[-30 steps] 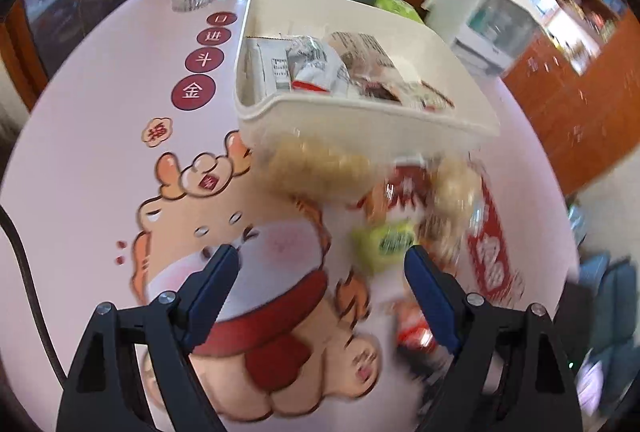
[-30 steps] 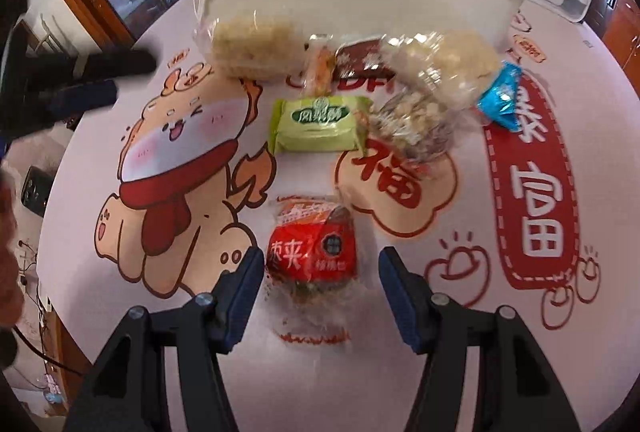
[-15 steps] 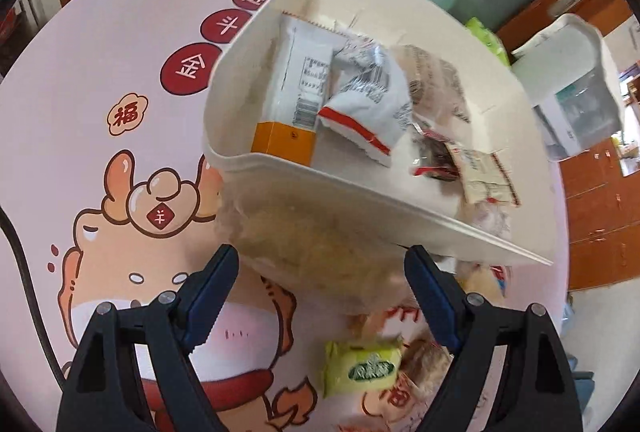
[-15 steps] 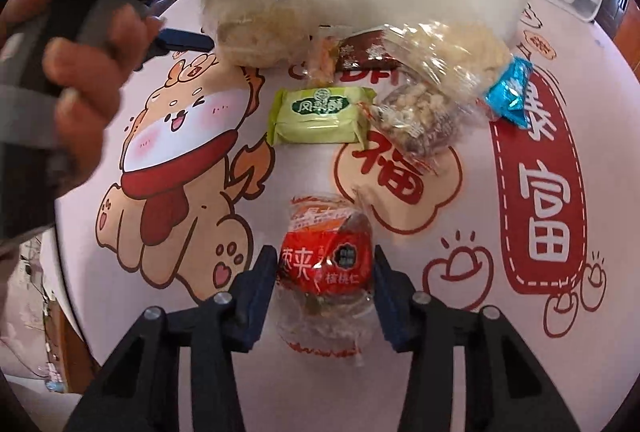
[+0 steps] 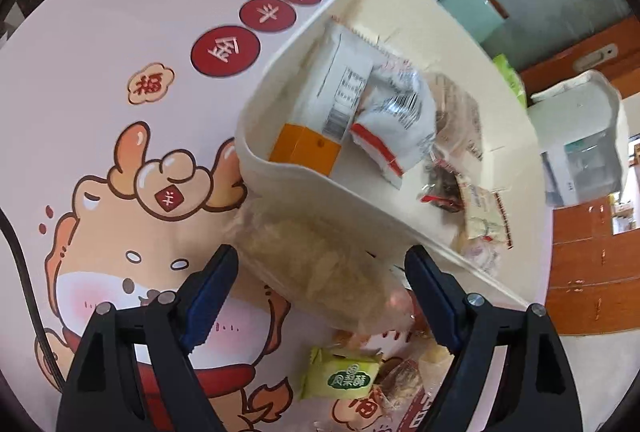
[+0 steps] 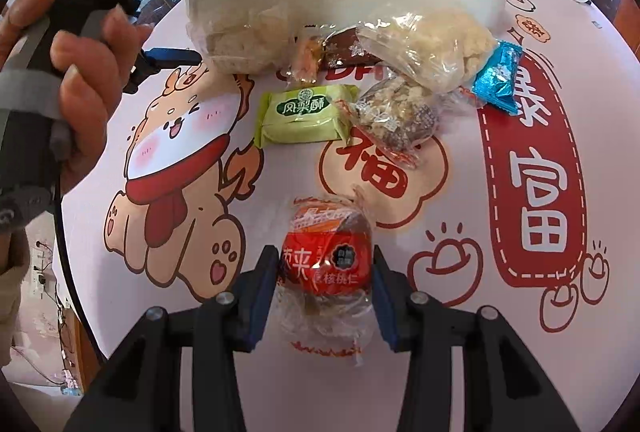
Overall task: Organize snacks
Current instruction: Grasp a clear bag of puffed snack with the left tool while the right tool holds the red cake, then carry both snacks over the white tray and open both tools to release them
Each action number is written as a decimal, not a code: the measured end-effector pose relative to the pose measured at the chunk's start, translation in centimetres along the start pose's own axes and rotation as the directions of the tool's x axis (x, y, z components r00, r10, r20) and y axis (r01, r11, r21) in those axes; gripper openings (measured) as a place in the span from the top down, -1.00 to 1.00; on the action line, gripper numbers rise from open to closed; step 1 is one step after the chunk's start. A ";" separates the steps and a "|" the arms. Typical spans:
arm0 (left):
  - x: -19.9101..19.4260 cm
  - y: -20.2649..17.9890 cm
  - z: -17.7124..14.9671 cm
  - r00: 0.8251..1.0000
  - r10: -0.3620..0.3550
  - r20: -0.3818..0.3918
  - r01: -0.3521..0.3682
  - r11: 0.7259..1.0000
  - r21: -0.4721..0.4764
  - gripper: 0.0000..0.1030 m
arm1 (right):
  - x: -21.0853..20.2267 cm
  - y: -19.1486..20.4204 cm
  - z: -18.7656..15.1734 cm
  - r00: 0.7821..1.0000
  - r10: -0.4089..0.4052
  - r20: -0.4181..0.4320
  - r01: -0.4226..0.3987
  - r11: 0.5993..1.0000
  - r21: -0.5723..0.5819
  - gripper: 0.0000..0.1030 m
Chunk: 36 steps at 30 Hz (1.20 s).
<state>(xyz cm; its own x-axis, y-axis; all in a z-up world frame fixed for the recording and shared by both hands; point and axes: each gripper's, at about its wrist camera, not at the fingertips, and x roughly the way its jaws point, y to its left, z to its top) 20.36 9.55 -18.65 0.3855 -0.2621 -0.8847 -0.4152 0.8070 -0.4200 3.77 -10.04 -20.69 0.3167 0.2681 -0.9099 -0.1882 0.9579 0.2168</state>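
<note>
The red crinkly-wrapped snack packet (image 6: 326, 264) sits on the printed tablecloth (image 6: 460, 200), well short of the white plastic bin (image 5: 304, 172), and is bracketed by the right gripper (image 6: 325, 268), pads closed in against its sides. Probably gripped, though real squeeze can't be confirmed. It looks light, soft and crushable, so it's best taken across the padded middle, not the slippery film ends. The left gripper (image 5: 320, 272) is held wide open over a clear bag of pale puffed snacks (image 5: 320, 272), nothing held.
</note>
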 end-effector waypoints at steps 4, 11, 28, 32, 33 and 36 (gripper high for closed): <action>1.8 0.8 -0.2 0.999 0.021 -0.048 -0.023 0.999 -0.046 -0.64 | 0.1 0.3 0.2 1.000 0.002 -0.006 -0.002 1.000 -0.013 0.14; 2.3 0.6 -1.2 0.999 -0.009 -0.052 0.008 1.000 -0.010 -0.15 | 0.7 0.9 -0.1 1.000 -0.007 -0.003 0.007 1.000 -0.023 0.14; -3.2 1.3 -5.9 0.998 0.068 -0.003 -0.062 0.923 0.380 0.23 | -2.6 0.5 0.2 0.998 -0.001 0.063 0.002 1.000 -0.011 0.15; -6.4 0.9 -6.4 0.995 0.087 0.046 -0.098 0.865 0.493 0.23 | -5.1 0.7 1.6 0.992 -0.006 0.122 0.010 0.999 -0.033 0.15; -7.2 0.5 -6.4 0.993 0.094 0.071 -0.118 0.843 0.524 0.23 | -5.8 0.7 2.2 0.990 -0.009 0.138 0.014 0.999 -0.036 0.15; -9.7 -0.5 -5.5 0.985 0.101 0.140 -0.165 0.794 0.586 0.23 | -8.0 0.7 4.3 0.981 -0.007 0.194 0.015 0.999 -0.039 0.15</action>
<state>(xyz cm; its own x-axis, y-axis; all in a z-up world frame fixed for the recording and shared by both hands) 12.29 8.77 -10.97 0.4533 -0.1020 -0.8855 0.0893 0.9936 -0.0687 5.09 -11.08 -11.76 0.4922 0.2760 -0.8256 -0.2194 0.9571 0.1892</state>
